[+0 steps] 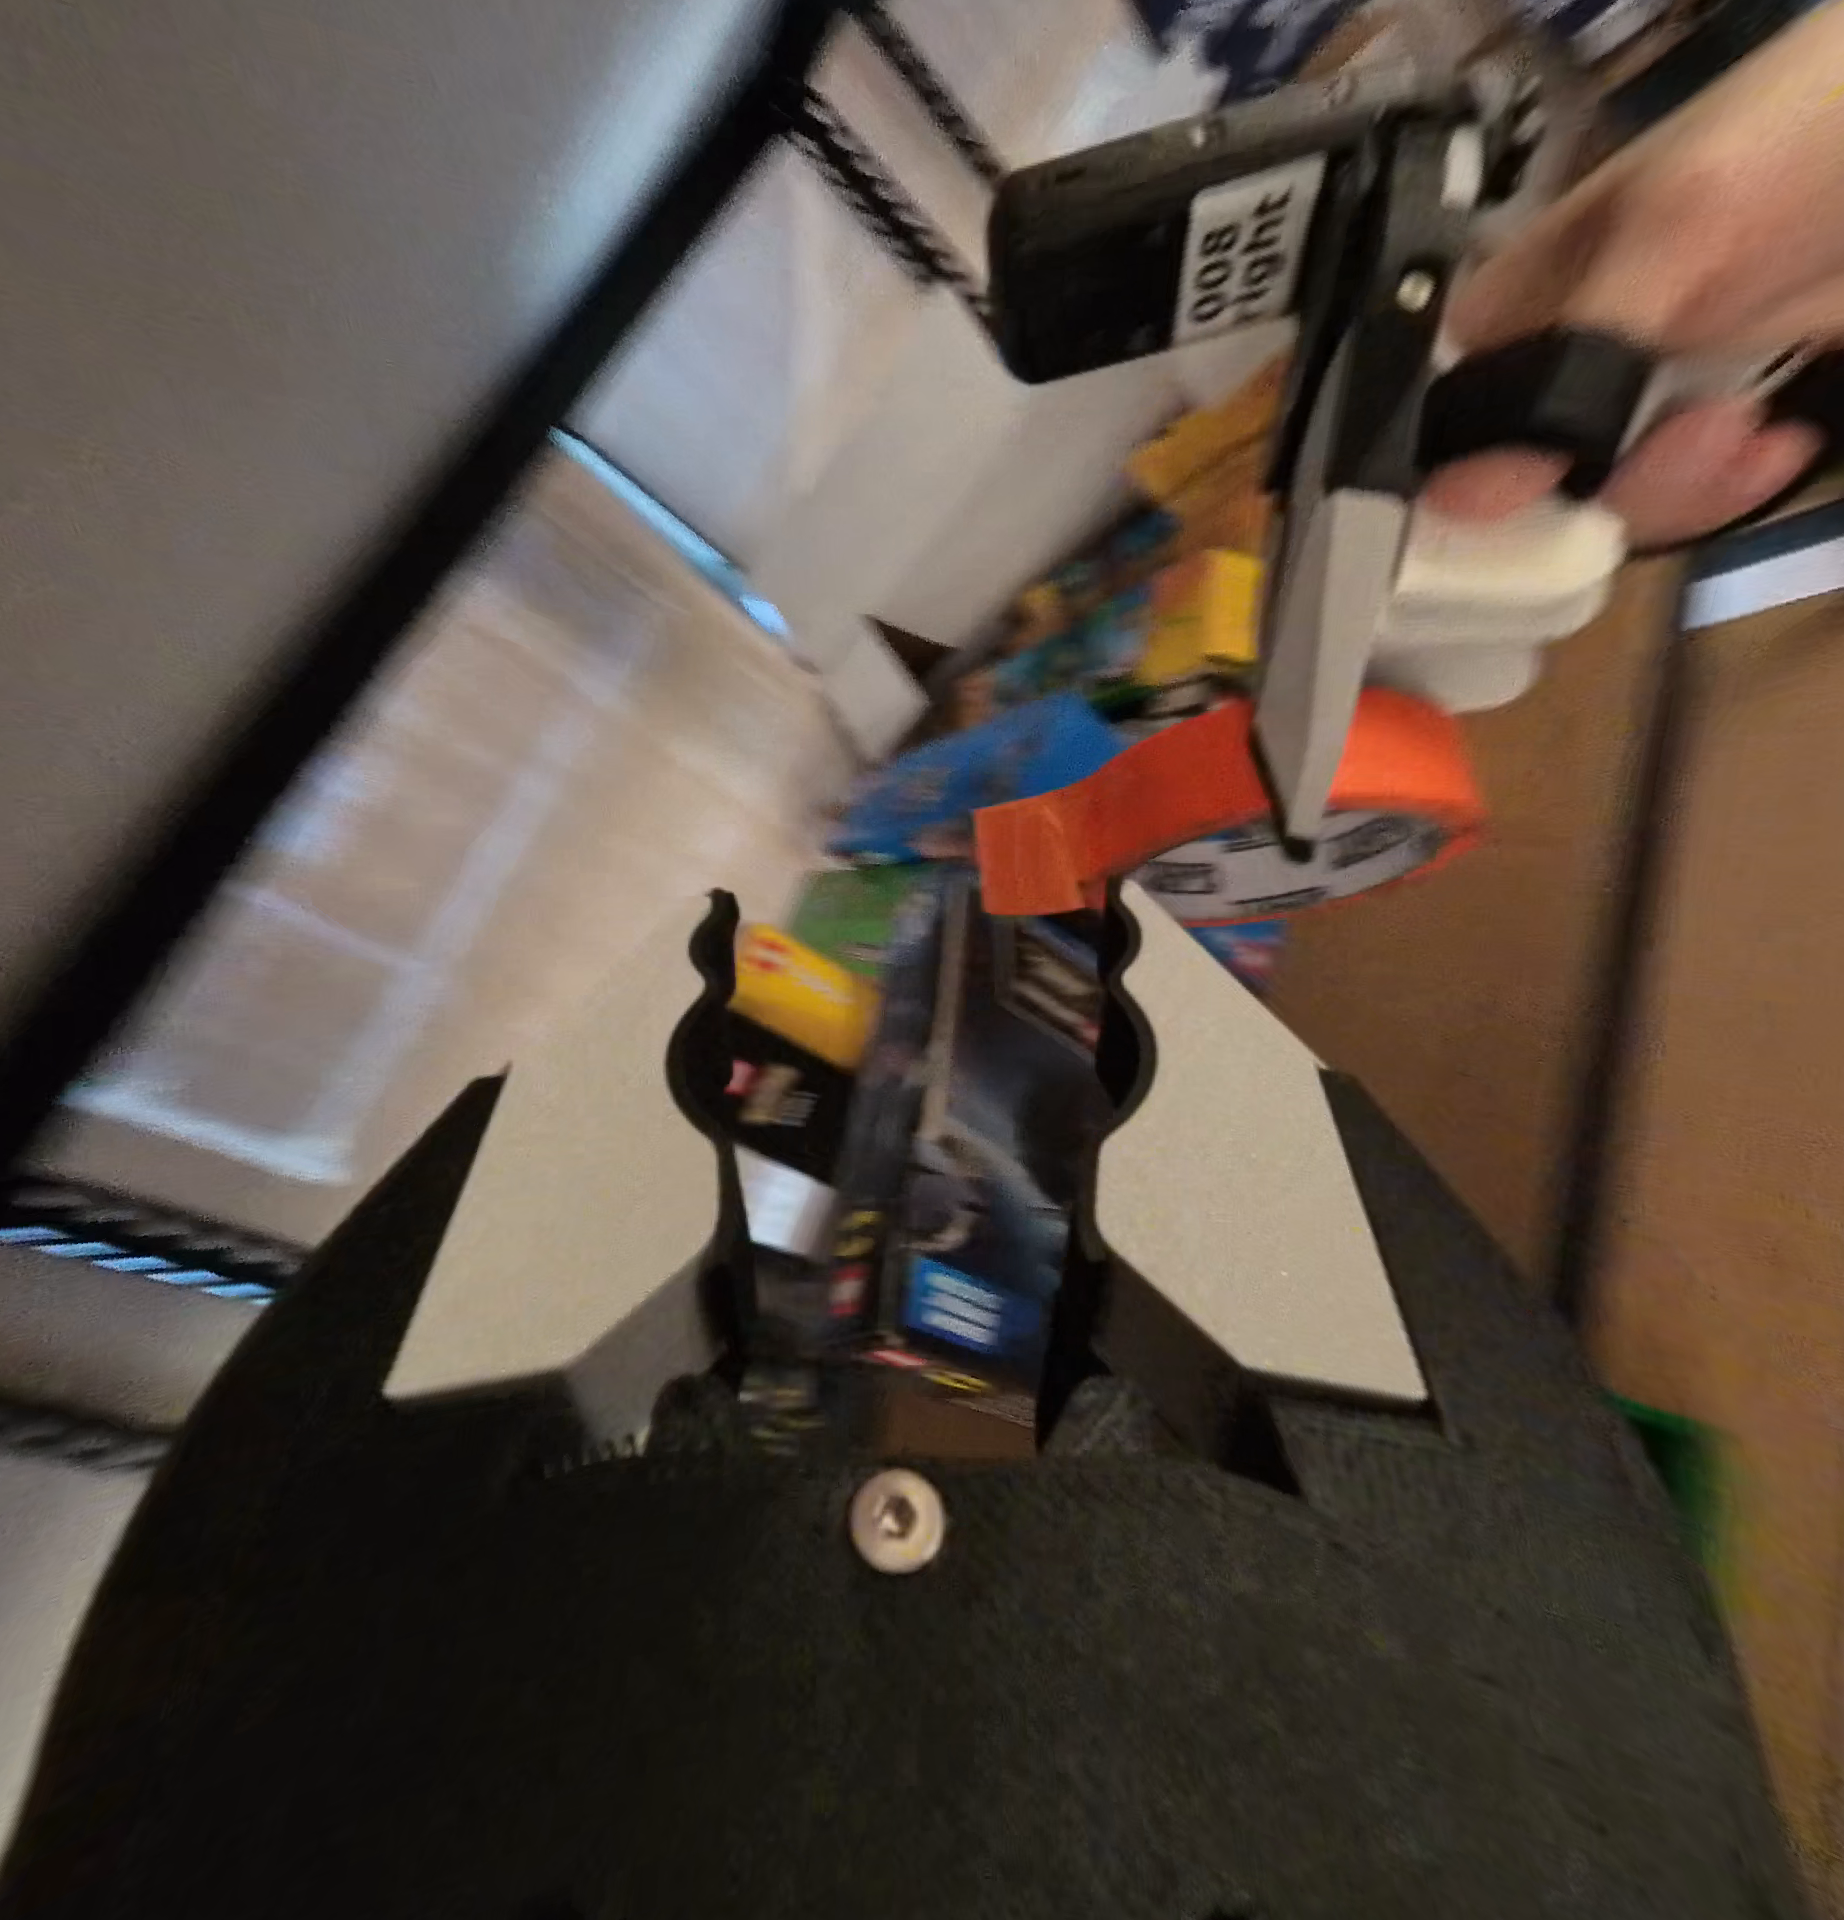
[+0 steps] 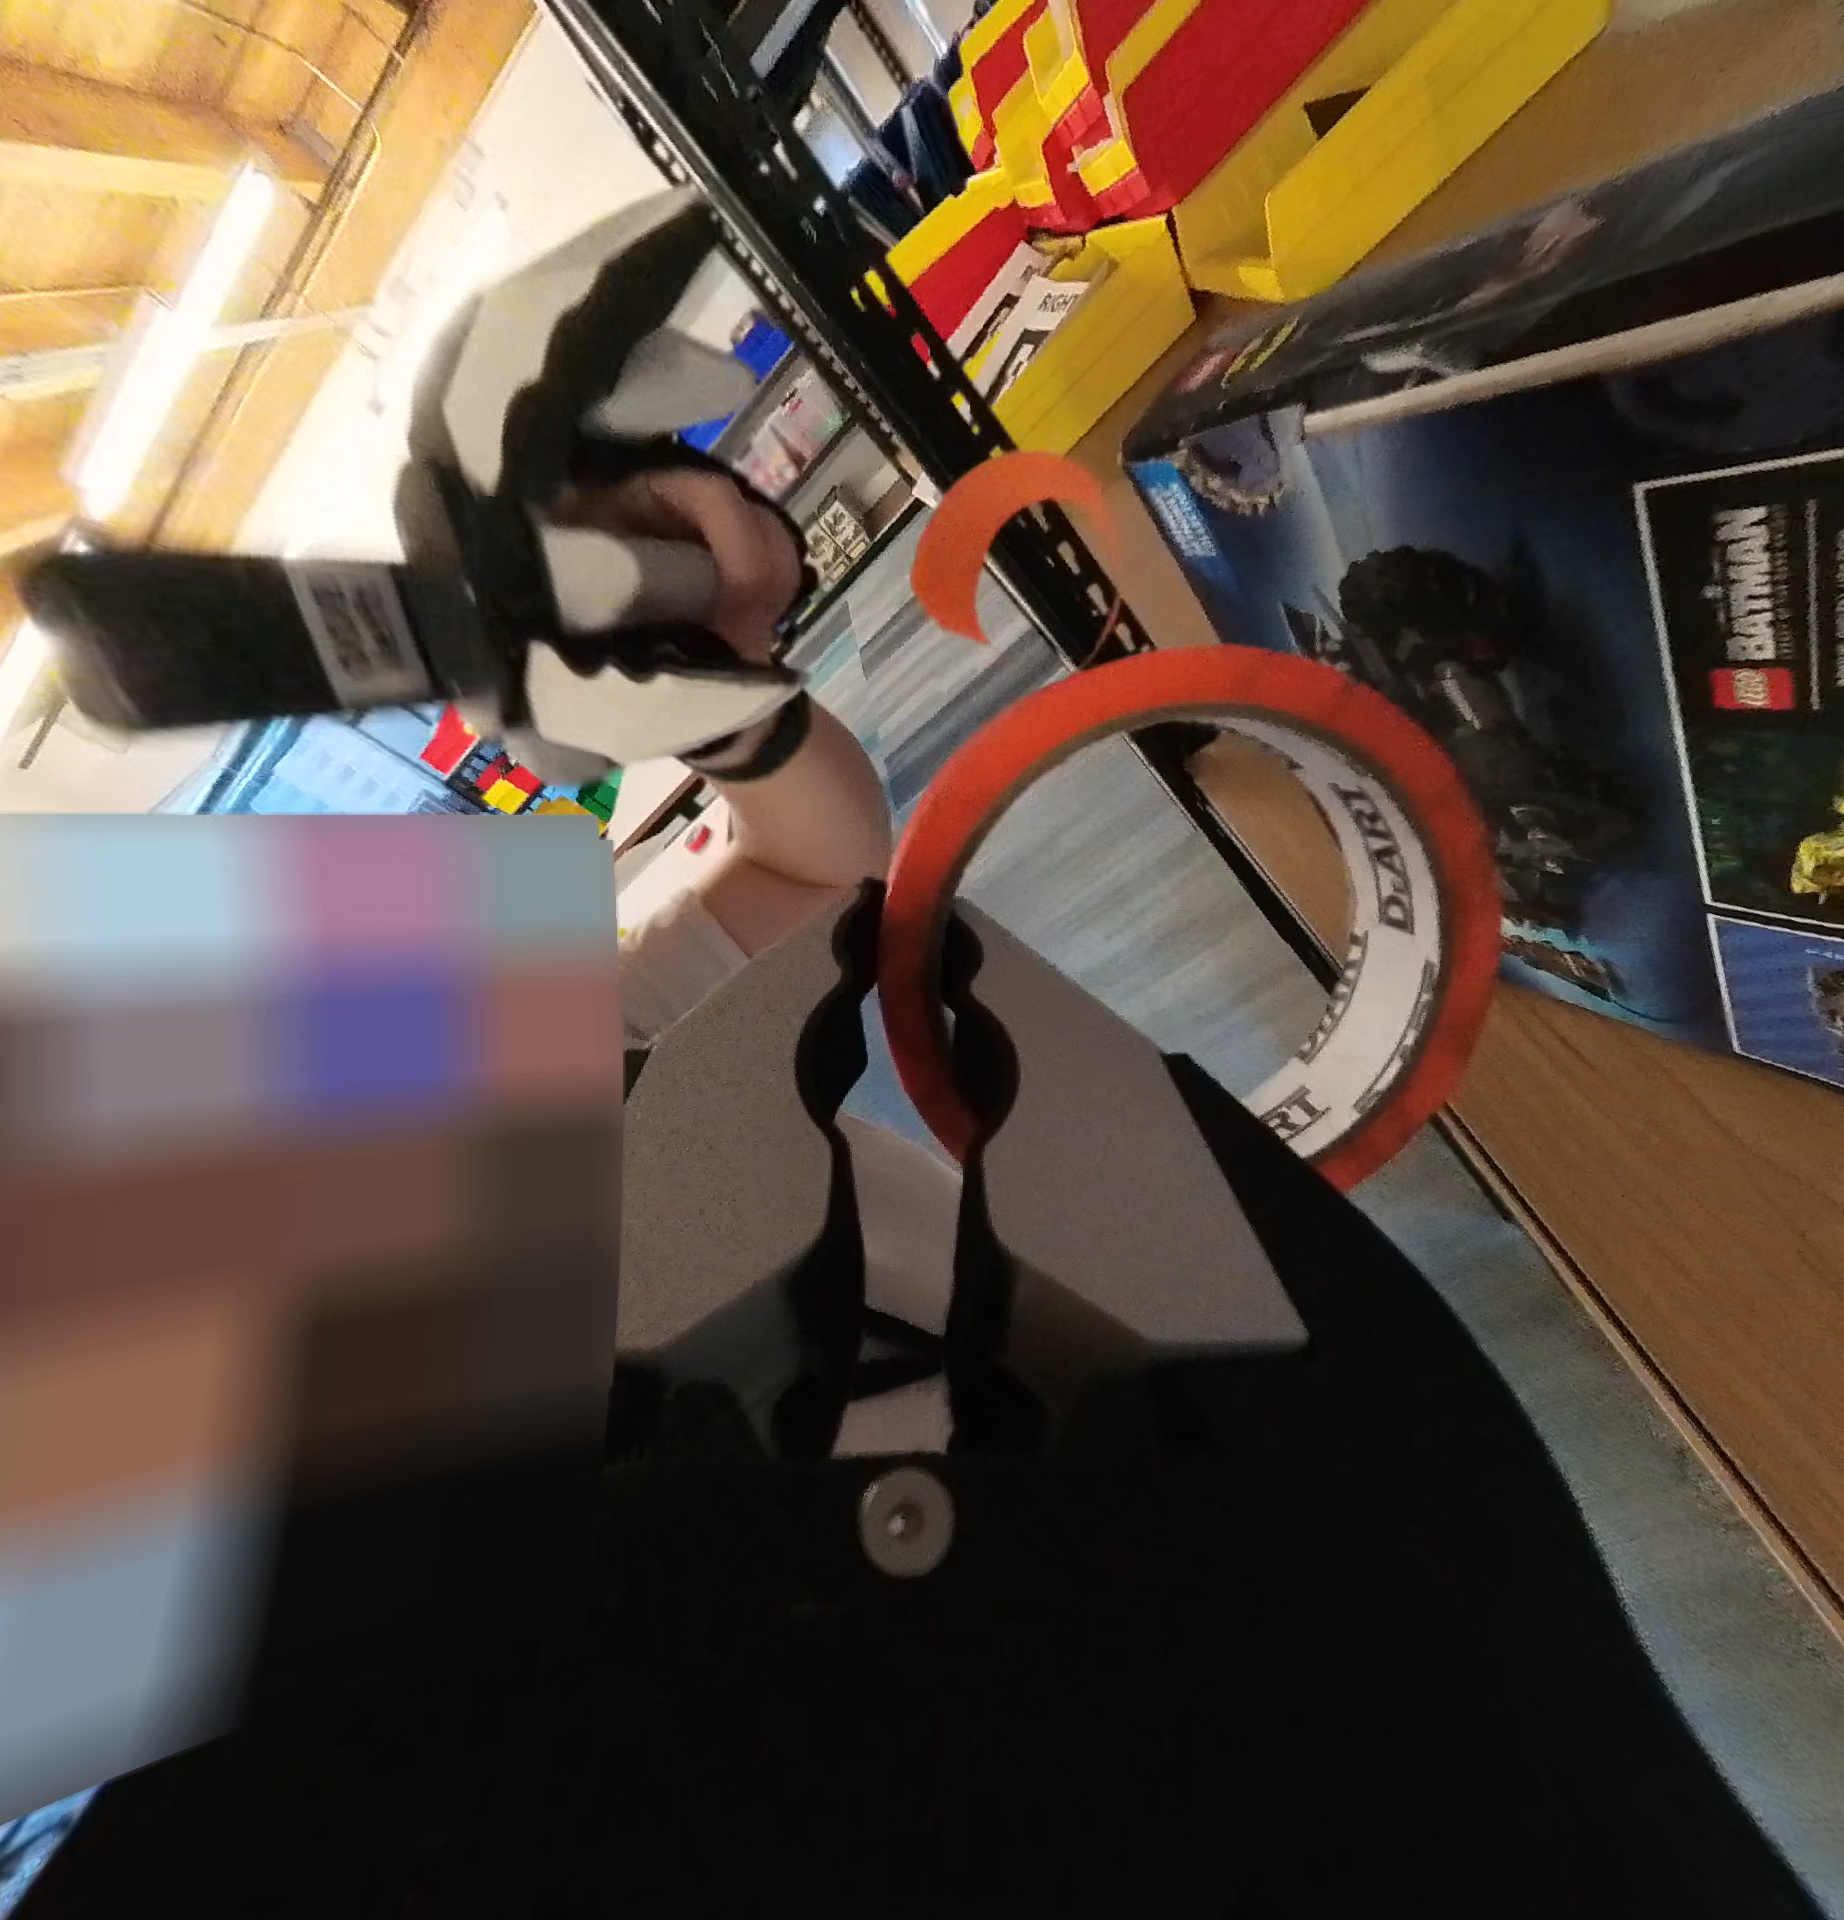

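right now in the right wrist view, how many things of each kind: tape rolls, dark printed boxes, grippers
orange tape roll: 1, held by its rim in the right gripper
dark printed boxes: 1, flat on the wooden surface
grippers: 2, the right one and the left gripper farther off
total: 4

Looks like a storeroom or workshop: black metal shelving uprights [image 2: 876, 343], stacked yellow and red plastic bins [image 2: 1157, 156], boxed toy building sets [image 2: 1624, 665] on a wooden bench [image 2: 1676, 1247], bare timber ceiling with strip lights [image 2: 170, 301]
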Available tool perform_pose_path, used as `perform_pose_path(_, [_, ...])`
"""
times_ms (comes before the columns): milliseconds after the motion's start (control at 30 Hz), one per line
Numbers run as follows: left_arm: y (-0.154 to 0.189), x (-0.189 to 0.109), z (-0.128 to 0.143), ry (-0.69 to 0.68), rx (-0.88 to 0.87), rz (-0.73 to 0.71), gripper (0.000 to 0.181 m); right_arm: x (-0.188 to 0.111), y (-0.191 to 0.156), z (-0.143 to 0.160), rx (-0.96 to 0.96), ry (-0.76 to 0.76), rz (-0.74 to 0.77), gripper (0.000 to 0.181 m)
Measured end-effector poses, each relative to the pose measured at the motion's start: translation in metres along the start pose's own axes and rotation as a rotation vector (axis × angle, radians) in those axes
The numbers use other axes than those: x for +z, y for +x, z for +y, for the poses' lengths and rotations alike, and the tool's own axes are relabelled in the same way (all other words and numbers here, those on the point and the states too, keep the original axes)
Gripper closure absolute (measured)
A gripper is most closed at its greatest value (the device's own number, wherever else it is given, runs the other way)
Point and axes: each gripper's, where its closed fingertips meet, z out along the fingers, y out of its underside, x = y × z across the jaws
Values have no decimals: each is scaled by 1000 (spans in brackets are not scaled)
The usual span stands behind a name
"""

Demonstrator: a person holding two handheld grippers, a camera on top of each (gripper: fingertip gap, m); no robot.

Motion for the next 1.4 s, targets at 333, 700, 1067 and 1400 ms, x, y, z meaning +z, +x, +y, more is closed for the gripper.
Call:
perform_pose_path(333, [14, 20, -1, 58, 363, -322, 123, -2, -3, -5, -4, -6, -27, 175])
perform_pose_path(700, [13, 40, 7, 63, 503, -416, 148, -7, -4, -4, 39, -14, -101, 175])
perform_pose_path(1067, [2, 49, 18, 22, 421, -367, 181, -9, 9, -5, 65, -18, -99, 175])
perform_pose_path(1400, [-17, 66, 43, -234, 259, -30, 181, 2, 13, -10, 68, -32, -111, 175])
